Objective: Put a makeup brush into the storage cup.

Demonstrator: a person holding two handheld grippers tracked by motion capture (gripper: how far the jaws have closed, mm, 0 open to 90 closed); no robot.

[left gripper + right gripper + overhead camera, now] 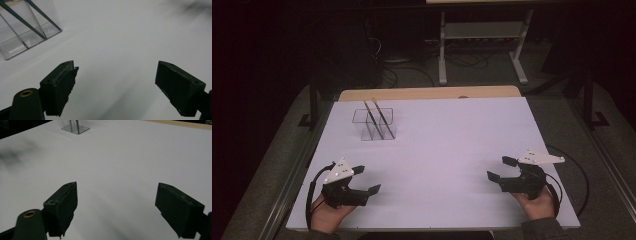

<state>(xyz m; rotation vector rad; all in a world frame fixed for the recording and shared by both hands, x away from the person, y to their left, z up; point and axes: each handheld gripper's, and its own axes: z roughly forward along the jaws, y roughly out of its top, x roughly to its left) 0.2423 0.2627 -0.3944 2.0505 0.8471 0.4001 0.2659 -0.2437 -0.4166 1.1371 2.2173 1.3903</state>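
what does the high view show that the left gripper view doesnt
High view alone: both hand-held grippers, left gripper and right gripper, the pale wooden table edge and the floor behind.
Left gripper view alone: a close look at its own two black jaws, spread apart and empty.
Both: the clear plastic two-compartment holder with two thin sticks leaning in it, on the white tabletop.
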